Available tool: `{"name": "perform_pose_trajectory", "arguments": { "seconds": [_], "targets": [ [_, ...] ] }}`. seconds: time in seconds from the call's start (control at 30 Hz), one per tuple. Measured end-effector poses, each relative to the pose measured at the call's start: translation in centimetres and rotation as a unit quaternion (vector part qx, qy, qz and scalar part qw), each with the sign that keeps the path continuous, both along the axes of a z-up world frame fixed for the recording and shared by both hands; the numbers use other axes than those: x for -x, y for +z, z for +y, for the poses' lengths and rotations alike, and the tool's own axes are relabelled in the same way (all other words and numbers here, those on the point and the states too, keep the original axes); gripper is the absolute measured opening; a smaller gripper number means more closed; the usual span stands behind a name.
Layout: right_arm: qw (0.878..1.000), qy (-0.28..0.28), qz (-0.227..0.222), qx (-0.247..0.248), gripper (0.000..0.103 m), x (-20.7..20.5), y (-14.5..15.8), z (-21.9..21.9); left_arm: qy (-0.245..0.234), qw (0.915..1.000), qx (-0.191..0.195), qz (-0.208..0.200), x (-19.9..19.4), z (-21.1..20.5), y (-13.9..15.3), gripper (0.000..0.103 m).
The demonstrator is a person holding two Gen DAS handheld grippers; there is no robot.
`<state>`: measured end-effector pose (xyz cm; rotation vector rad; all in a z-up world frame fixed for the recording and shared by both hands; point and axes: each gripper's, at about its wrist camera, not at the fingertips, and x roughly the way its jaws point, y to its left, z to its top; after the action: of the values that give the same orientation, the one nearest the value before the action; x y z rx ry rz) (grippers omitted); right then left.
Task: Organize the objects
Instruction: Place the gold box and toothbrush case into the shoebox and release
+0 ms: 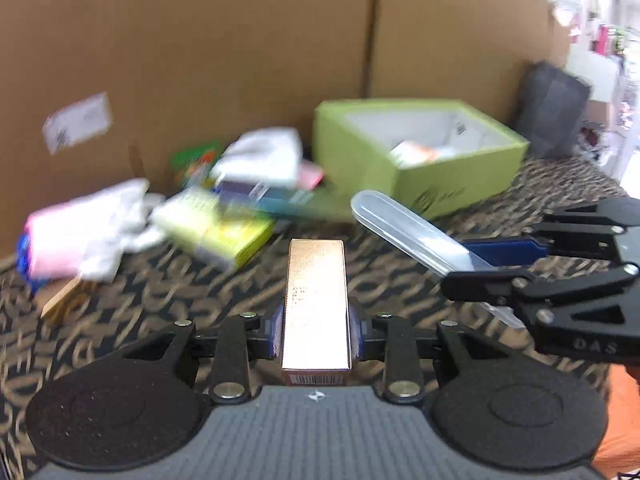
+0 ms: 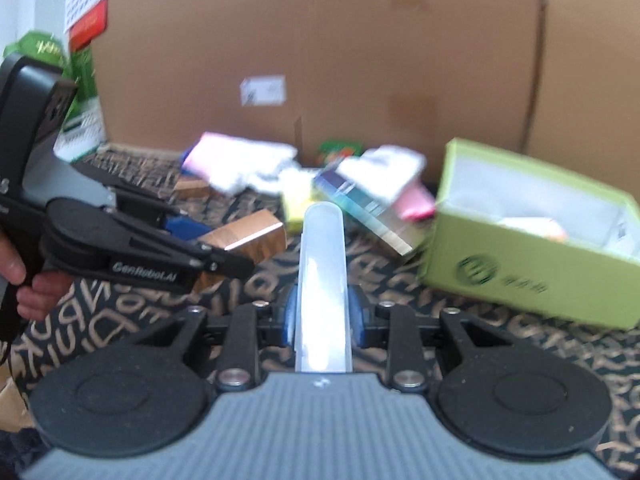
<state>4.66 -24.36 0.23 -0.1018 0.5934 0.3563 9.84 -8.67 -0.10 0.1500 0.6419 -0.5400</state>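
Observation:
My left gripper [image 1: 316, 330] is shut on a long copper-coloured box [image 1: 316, 300], which points forward above the patterned cloth. Seen from the right wrist, the same copper box [image 2: 248, 240] sticks out of the left gripper [image 2: 224, 256] at the left. A translucent plastic case [image 2: 323, 276] stands between the blue pads of my right gripper [image 2: 323, 320], which is shut on it. In the left wrist view the case [image 1: 404, 228] juts left out of the right gripper [image 1: 476, 268]. An open green box [image 1: 416, 152] [image 2: 532, 248] with a few items inside sits ahead on the right.
A blurred heap of packets, white cloths and small boxes [image 1: 208, 204] [image 2: 312, 180] lies against a tall cardboard wall [image 1: 240, 40] [image 2: 360, 40]. A dark bag [image 1: 552, 108] stands at the far right. A hand [image 2: 24, 280] grips the left tool's handle.

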Motion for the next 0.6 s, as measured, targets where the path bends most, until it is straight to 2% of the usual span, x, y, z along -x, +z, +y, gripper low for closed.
{"name": "perform_pose_trajectory", "arguments": {
  "seconds": [0.17, 0.3, 0.43, 0.6],
  "targets": [
    [0.998, -0.054, -0.042, -0.008, 0.027, 0.2, 2.9, -4.2, -0.04, 0.998, 0.034, -0.036, -0.4, -3.8, 3.4, 0.033],
    [0.992, -0.106, -0.068, -0.006, 0.027, -0.5, 5.0, -7.7, -0.058, 0.9954, 0.047, -0.061, -1.4, -7.2, 5.4, 0.033],
    [0.985, -0.153, -0.085, -0.002, 0.027, -2.2, 6.4, -11.4, -0.065, 0.9935, 0.076, -0.054, -3.8, -10.4, 6.4, 0.033],
    [0.978, -0.192, -0.082, 0.014, 0.027, -5.8, 6.5, -15.1, -0.05, 0.9936, 0.085, -0.055, -7.3, -14.4, 6.3, 0.033]
  ]
}}
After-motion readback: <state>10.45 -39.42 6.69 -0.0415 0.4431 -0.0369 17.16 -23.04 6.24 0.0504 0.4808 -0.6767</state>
